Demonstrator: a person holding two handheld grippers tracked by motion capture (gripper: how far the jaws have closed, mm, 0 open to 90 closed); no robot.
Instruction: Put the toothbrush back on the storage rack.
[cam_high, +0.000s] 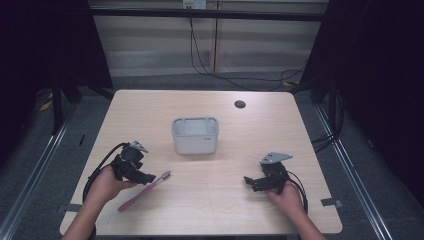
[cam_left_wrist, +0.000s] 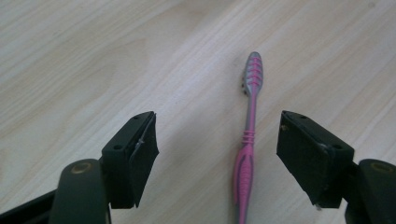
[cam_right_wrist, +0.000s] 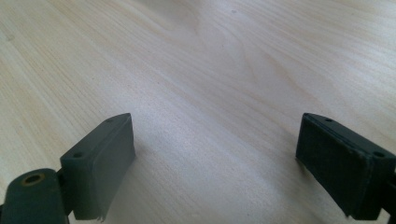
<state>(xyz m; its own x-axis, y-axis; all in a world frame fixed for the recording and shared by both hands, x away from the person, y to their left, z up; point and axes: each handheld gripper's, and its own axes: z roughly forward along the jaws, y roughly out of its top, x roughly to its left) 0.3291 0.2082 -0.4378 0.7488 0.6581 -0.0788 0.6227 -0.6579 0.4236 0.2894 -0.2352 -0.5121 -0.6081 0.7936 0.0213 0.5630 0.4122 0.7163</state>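
Pink toothbrush (cam_left_wrist: 247, 154) lies between wide-open left gripper (cam_left_wrist: 217, 149); grey tub (cam_high: 195, 135) beyond.

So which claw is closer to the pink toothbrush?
Left. The left claw hovers right over the pink toothbrush, straddling its handle. The right claw sits far across the table.

We see a pale wood-grain desk (cam_left_wrist: 116, 56) with a matt finish, a smooth pink-and-grey plastic toothbrush (cam_left_wrist: 249, 140), and a matt whitish plastic tub (cam_high: 195, 135).

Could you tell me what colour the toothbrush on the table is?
Pink with grey, clearest in the left gripper view: toothbrush.
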